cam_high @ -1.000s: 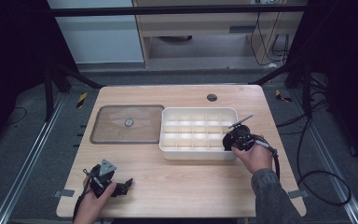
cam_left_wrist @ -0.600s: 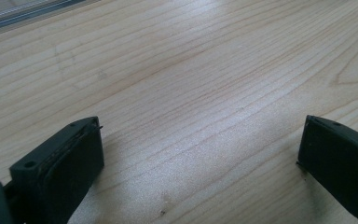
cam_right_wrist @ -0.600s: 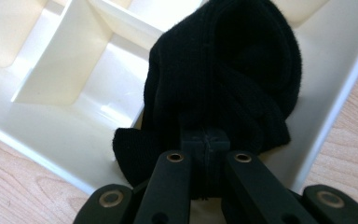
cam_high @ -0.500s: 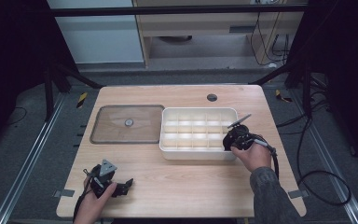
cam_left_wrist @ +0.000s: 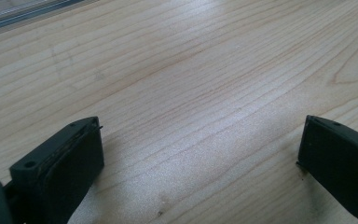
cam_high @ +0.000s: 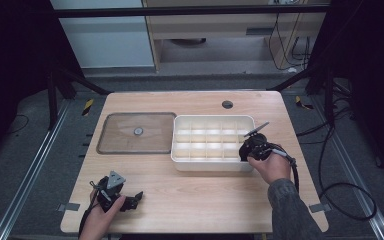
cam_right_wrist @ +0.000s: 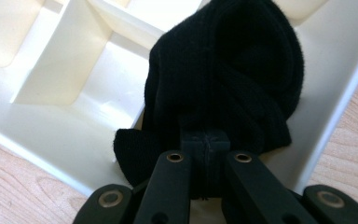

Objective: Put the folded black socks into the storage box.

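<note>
Black knit fabric, a bunched sock-like cloth (cam_right_wrist: 223, 79), sat clamped in the right gripper (cam_right_wrist: 205, 140): jaws pinched fully together on a fold at its near edge, the rest of the bundle bulging forward, away from the jaws. From the high view the right gripper (cam_high: 254, 146) was at the near-right corner of the cream plastic divided organiser tray (cam_high: 213, 119), tips over the tray rim.

Key relation: the cloth hung straight ahead of the jaws, over the corner compartment of the tray (cam_right_wrist: 65, 70), between a divider wall and the outer wall. Could not tell whether it rested on the compartment floor or was held just above it. The bundle had no clear long axis; it looked about as wide as it was deep, and close to filling the cell. My read: next move is a drop or press into that cell, so what matters is that the bulk stays inside the outer wall and does not ride over the divider.

Left gripper (cam_high: 130, 200) was well apart, near the front-left of the light wooden table (cam_high: 195, 200), jaws spread wide with nothing between them, bare wood under them (cam_left_wrist: 200, 121). Right hand was clearly the nearer one to the tray.

The clear flat lid with a round knob (cam_high: 137, 132) lay just left of the tray, untouched.
</note>
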### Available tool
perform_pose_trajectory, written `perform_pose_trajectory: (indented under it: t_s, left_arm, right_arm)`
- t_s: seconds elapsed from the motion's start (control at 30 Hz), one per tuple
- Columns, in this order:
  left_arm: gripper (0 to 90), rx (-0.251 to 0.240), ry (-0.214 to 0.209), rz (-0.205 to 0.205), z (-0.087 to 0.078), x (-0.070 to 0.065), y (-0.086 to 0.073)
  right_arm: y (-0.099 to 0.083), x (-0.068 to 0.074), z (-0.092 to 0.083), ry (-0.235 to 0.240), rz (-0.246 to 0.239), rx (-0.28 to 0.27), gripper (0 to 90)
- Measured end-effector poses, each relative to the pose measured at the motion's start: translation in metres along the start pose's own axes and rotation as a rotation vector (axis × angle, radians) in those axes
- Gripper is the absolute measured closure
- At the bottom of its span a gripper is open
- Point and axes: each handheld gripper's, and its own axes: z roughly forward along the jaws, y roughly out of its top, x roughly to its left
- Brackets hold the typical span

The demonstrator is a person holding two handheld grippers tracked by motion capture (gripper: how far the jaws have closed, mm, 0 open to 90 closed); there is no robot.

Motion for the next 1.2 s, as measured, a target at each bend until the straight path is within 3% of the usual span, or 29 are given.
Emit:
perform_pose_trajectory:
  t_s: [0.6, 0.87, 1.2]
  left_arm:
    - [0.0, -0.002, -0.002, -0.002, 0.000, 0.000, 0.000]
    - [0.0, -0.003, -0.002, -0.002, 0.000, 0.000, 0.000]
    - [0.0, -0.001, -0.002, -0.002, 0.000, 0.000, 0.000]
  right_arm:
    - [-0.007, -0.002, -0.017, 0.011, 0.008, -0.052, 90.0]
    - [-0.010, -0.005, -0.030, 0.014, 0.006, -0.100, 90.0]
    - [-0.011, -0.009, -0.050, 0.013, -0.007, -0.207, 90.0]
